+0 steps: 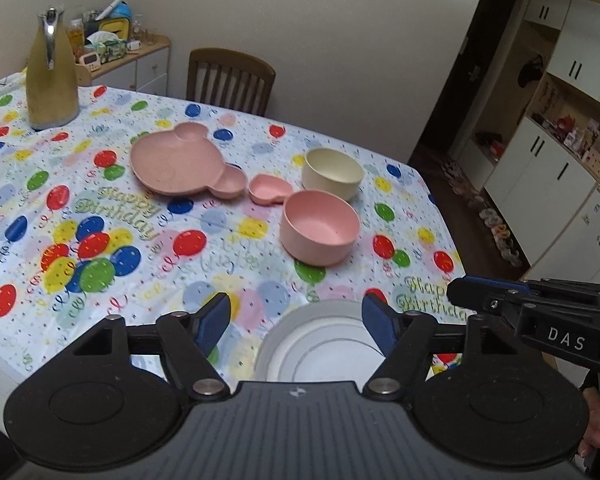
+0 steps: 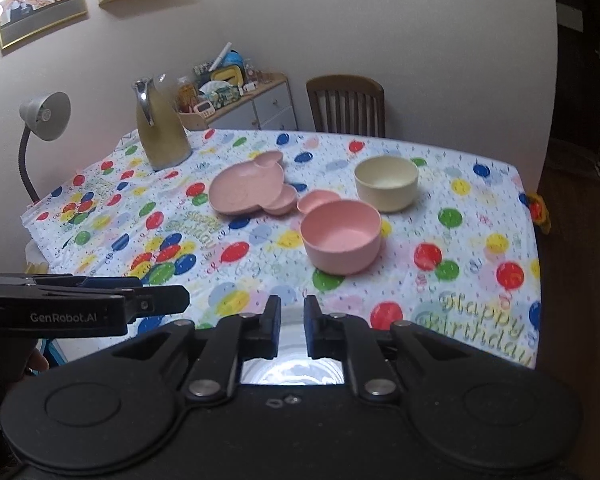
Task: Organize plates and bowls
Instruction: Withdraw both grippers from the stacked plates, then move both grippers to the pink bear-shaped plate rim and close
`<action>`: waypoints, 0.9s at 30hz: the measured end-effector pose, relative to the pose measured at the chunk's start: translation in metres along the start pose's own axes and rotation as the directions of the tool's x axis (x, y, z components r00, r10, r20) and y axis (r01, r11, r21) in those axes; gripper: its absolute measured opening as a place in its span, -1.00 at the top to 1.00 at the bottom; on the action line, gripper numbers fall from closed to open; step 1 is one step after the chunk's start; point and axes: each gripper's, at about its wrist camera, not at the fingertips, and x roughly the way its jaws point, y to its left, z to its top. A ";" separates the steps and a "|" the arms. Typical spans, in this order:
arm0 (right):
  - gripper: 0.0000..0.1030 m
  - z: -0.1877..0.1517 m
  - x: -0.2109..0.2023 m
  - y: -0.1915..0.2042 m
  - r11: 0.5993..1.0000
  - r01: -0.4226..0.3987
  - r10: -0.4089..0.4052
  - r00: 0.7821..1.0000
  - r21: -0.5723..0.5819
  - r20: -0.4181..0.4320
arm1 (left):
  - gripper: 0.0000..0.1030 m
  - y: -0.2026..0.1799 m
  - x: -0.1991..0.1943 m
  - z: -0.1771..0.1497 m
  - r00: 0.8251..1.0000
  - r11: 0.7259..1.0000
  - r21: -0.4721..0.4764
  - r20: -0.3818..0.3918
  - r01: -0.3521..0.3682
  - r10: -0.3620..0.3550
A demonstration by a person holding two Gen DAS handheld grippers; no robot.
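Toward the right side of the table [image 1: 100,264], which wears a balloon-print birthday cloth, stand the dishes to be sorted. A pink bear-shaped plate [image 1: 180,160] sits nearest the middle of the tabletop, one of its ear compartments pointing to the far edge. Just beside its other ear lies a small pink dish [image 1: 269,188], and that dish touches or nearly touches the pink bowl [image 1: 319,227] in front of it. A cream bowl [image 1: 331,172] stands upright behind the pink bowl, closer to the right edge. All bowls are empty and upright.

At the near edge rests a white plate [image 1: 320,344] with raised rings. The left gripper [image 1: 296,320] hangs above it, its blue-padded fingers spread wide apart, one finger over the plate's right rim, holding nothing. The right gripper [image 2: 292,328] hovers over the same white plate [image 2: 292,372]; its fingers stand close together with a narrow gap between them, and nothing is clamped there.

Near the far left corner stands a gold-coloured thermos jug [image 1: 51,68]. A wooden chair [image 1: 230,80] is tucked against the far edge, and a grey desk lamp [image 2: 44,120] leans in beyond the left edge.
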 end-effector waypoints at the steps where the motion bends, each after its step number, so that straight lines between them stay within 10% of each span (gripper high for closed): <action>1: 0.79 0.003 0.001 0.002 1.000 0.003 -0.003 1.000 -0.006 0.012 | -0.45 0.004 0.001 0.004 1.000 1.000 -0.001 0.004 -0.004 0.004; 5: 0.57 0.021 0.012 0.010 1.000 0.010 -0.009 0.998 -0.023 0.058 | -0.45 0.023 0.009 0.022 1.000 1.000 0.000 0.020 -0.002 0.002; 7: -0.45 0.030 0.020 0.015 1.000 0.013 -0.011 0.998 -0.027 0.060 | -0.45 0.036 0.015 0.032 1.000 1.000 -0.006 0.023 -0.001 0.001; 9: -0.92 0.040 0.029 0.021 1.000 0.016 -0.014 0.998 -0.027 0.069 | -0.46 0.050 0.022 0.043 1.000 1.000 -0.009 0.025 -0.003 0.003; 27: -0.98 0.143 0.185 0.064 0.980 0.160 -0.154 0.986 -0.118 0.061 | -0.56 0.169 0.123 0.141 0.994 0.994 -0.043 0.036 -0.099 0.100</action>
